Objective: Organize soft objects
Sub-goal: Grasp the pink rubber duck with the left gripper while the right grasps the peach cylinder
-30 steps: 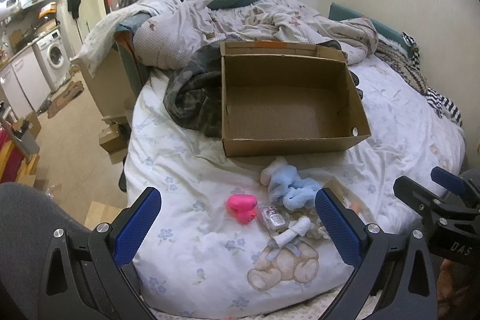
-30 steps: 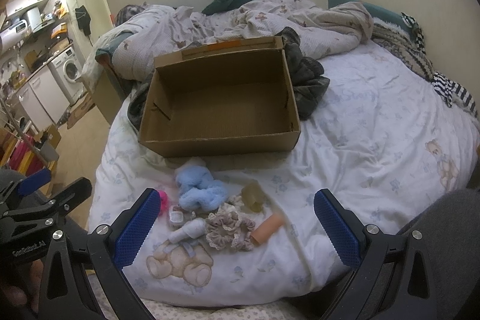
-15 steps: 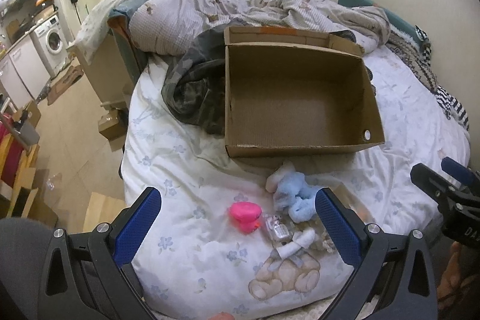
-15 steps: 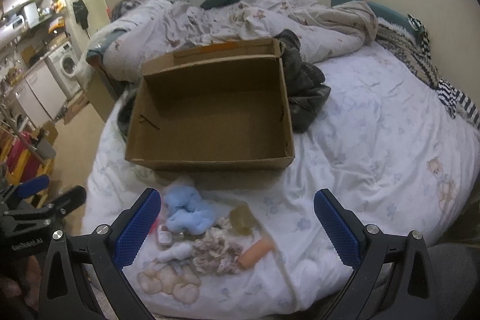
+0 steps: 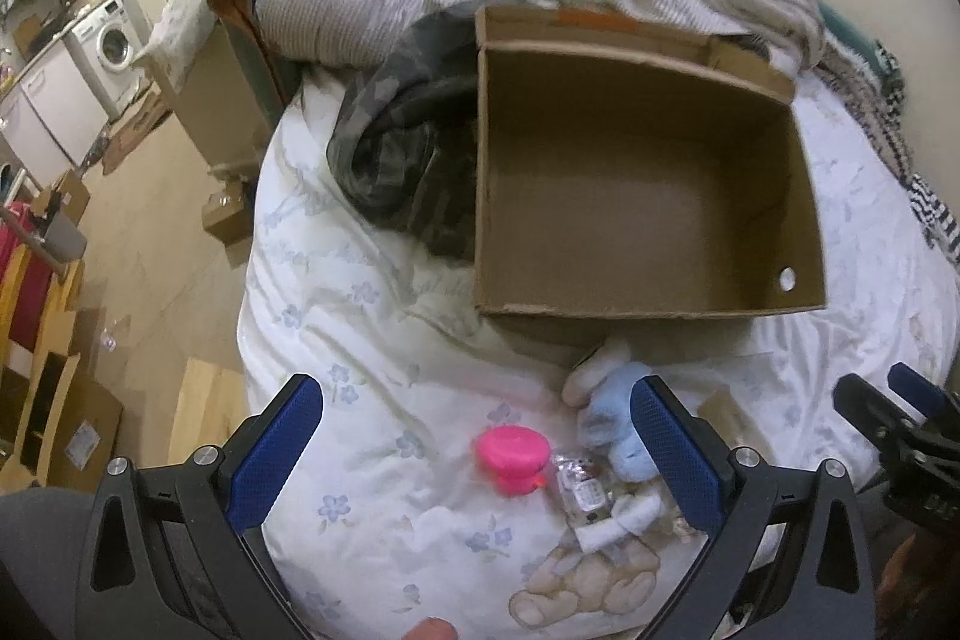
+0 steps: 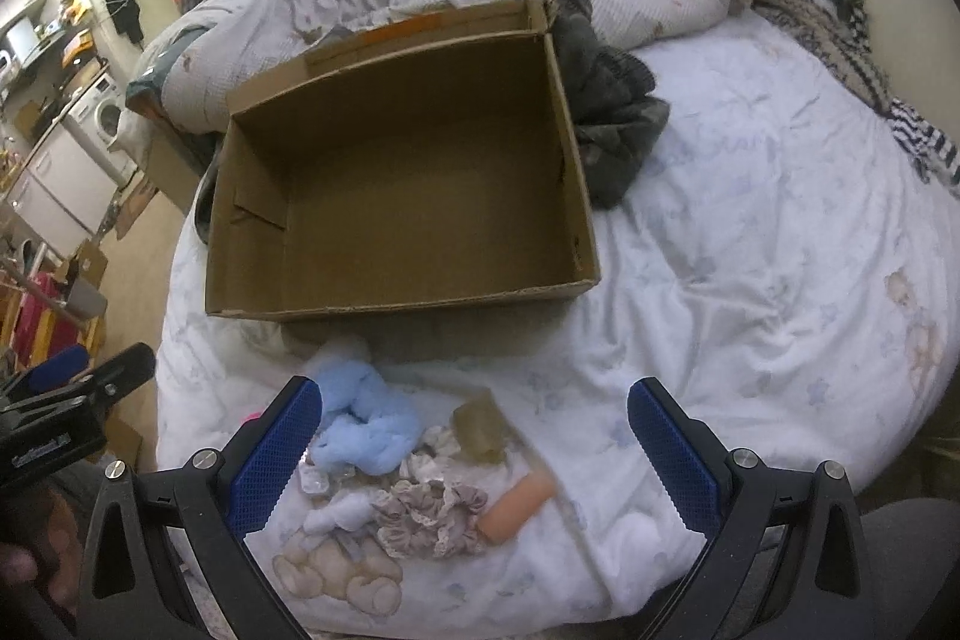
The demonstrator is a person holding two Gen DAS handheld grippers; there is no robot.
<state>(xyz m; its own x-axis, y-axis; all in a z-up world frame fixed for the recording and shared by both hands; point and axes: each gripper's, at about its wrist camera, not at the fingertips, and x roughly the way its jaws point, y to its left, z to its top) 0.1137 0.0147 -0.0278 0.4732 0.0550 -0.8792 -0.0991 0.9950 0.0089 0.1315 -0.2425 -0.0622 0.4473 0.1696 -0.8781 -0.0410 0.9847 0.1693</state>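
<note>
The soft objects lie in a loose cluster on the bed cover just in front of the near wall of the cardboard box [image 6: 408, 196]: a blue plush [image 6: 366, 427] closest to that wall, a pink toy [image 5: 513, 457] off toward the box's left corner, a frilly scrunchie [image 6: 435, 514] and a peach roll [image 6: 517, 508] farther from it. I hold my left gripper [image 5: 477, 451] wide open with nothing in it, above the pink toy. My right gripper [image 6: 474, 451] is equally wide open and holds nothing, over the scrunchie, and the box itself has nothing inside.
</note>
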